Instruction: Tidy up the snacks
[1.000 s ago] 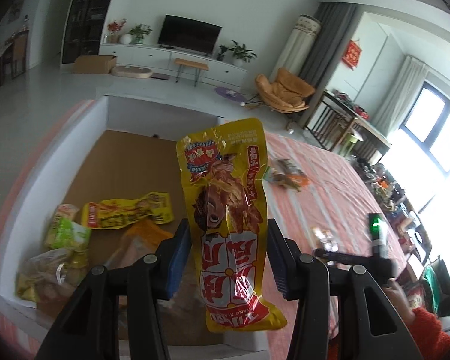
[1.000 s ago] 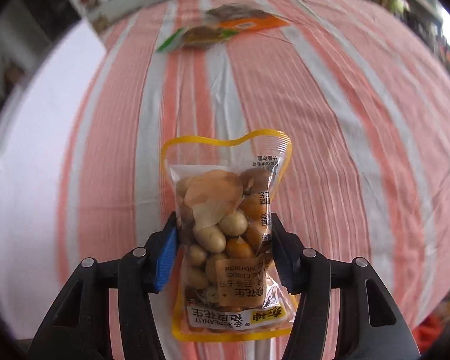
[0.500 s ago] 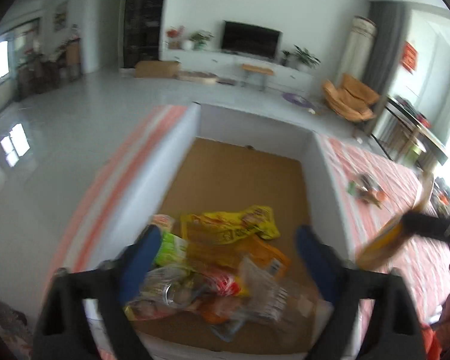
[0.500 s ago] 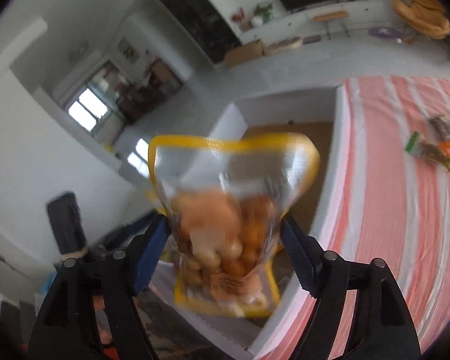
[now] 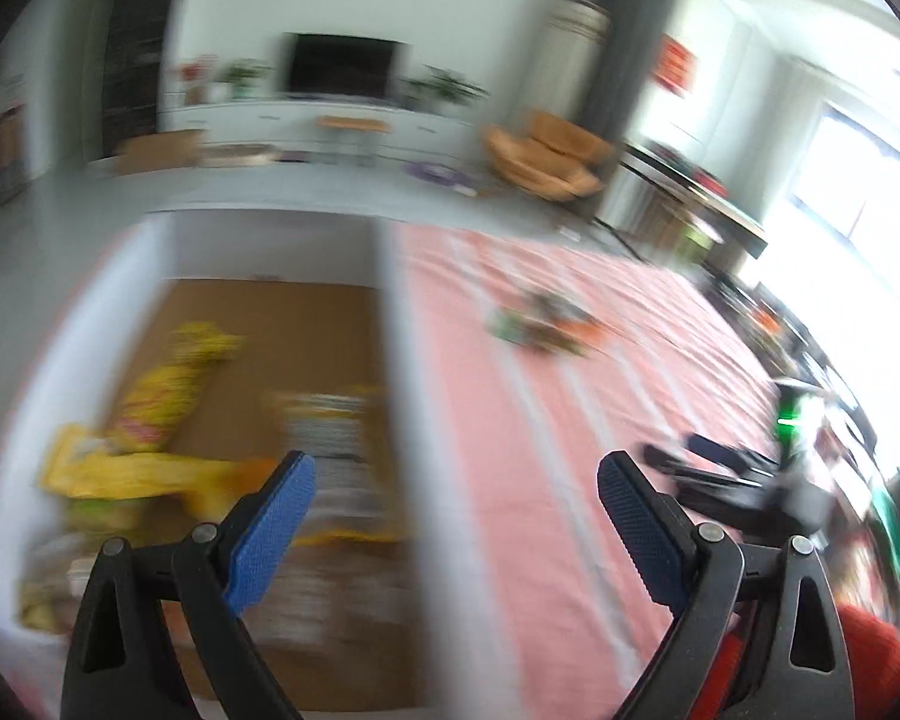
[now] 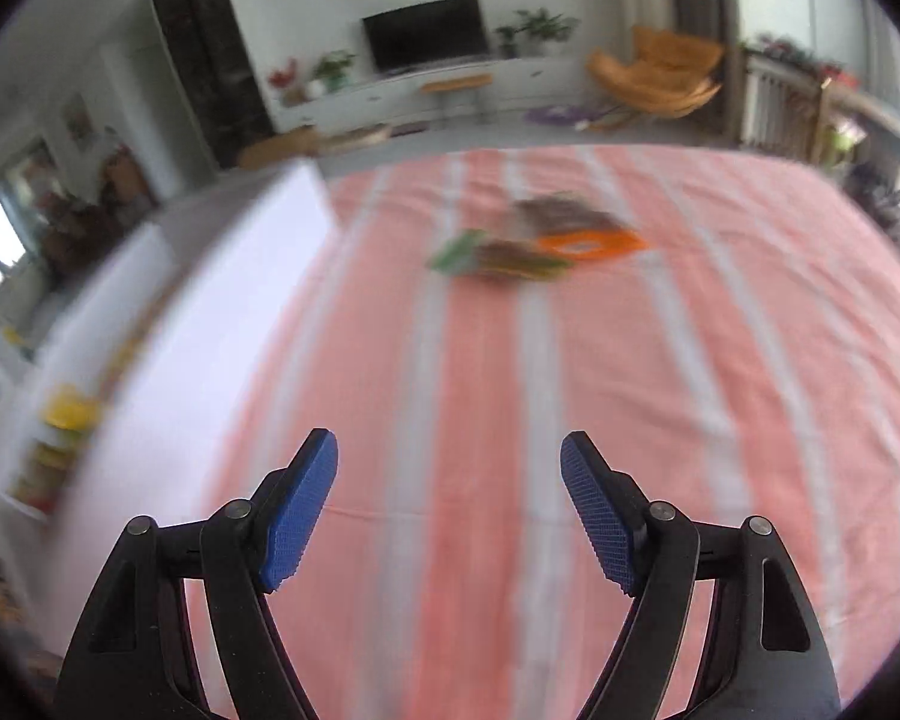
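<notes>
My left gripper (image 5: 456,486) is open and empty, over the right wall of the white box (image 5: 399,360). Inside the box lie several snack packs, among them a yellow pack (image 5: 162,396) and a clear peanut pack (image 5: 330,426), all blurred. My right gripper (image 6: 449,474) is open and empty above the striped cloth (image 6: 480,420); it also shows in the left wrist view (image 5: 714,468). Two or three loose snack packs (image 6: 528,243) lie further off on the cloth, also in the left wrist view (image 5: 540,324).
The white box (image 6: 228,276) stands at the left of the pink-and-white striped table. Beyond the table are a TV cabinet (image 6: 426,84), an orange chair (image 6: 654,75) and a side table (image 5: 690,204). Both views are motion-blurred.
One second ago both grippers held packs, the left a yellow one, the right a peanut one. Both packs were let go into the box. Both grippers have swung right toward the cloth.
</notes>
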{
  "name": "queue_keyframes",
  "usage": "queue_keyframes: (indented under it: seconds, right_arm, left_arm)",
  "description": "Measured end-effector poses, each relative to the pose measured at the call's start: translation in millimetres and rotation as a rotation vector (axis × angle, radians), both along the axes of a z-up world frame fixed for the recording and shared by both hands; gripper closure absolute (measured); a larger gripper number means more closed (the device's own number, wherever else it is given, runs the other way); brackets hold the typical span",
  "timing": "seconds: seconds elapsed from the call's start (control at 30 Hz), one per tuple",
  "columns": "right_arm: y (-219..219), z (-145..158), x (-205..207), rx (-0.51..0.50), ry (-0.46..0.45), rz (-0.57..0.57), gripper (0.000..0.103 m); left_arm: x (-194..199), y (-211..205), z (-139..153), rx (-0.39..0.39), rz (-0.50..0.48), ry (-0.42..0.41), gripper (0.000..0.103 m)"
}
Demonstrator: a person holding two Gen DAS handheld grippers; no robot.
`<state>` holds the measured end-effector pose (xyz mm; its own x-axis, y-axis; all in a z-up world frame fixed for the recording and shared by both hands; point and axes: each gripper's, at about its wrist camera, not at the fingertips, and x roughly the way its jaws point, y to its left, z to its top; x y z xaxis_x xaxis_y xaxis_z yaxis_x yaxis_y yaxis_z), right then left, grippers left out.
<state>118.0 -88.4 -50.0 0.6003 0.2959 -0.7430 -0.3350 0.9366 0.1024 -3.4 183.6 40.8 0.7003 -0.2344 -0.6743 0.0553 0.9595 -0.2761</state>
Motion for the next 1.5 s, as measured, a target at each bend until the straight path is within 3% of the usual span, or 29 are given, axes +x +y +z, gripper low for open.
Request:
queue_keyframes:
  seconds: [0.1,0.23,0.4,0.53,0.63,0.7,0.8,0.9,1.0,1.1,1.17,1.23,1.5]
  right_arm:
    - [-38,-27,3,-0.143,-0.015,-0.102,0.023]
    - [-85,-48,10,-0.11,0.038,-0.235,0.023]
    - [-130,-50,1,-0.045,0.059,-0.329,0.023]
    - [-132,-57,2,-0.041,0.045,-0.336,0.021]
    - [-121,-64,10,-0.118,0.047,-0.317,0.018]
    - [-121,-65,11,-0.109,0.05,-0.305,0.017]
    - [-122,-66,10,-0.106,0.05,-0.301,0.016]
    - [-123,-65,10,-0.107,0.051,-0.298,0.015]
    - [-123,-65,9,-0.108,0.051,-0.298,0.015]
    - [-123,-65,9,-0.108,0.051,-0.299,0.015]
    - [-123,-65,8,-0.107,0.051,-0.3,0.015]
    - [-123,-65,8,-0.107,0.051,-0.3,0.015]
    - [-123,-65,8,-0.109,0.05,-0.307,0.014]
  left_arm:
    - [14,-61,-9,0.001,-0.159,0.04,0.003]
    - [46,-124,-51,0.049,-0.244,0.133,0.003]
    - [89,-145,-114,0.149,-0.142,0.229,0.003]
    - [104,-151,-134,0.144,-0.087,0.273,0.003]
    - [118,-153,-136,0.087,-0.079,0.305,0.003]
    - [141,-153,-130,0.031,-0.054,0.317,0.003]
    - [196,-145,-114,-0.068,0.048,0.297,0.003]
    - [257,-141,-104,-0.116,0.167,0.283,0.005]
    - [310,-148,-103,-0.098,0.248,0.289,0.006]
    - [339,-161,-116,0.003,0.29,0.306,0.006]
    - [345,-165,-130,0.042,0.291,0.342,0.013]
    - [343,-163,-142,0.023,0.281,0.378,0.015]
    - [319,-138,-145,0.042,0.203,0.37,0.014]
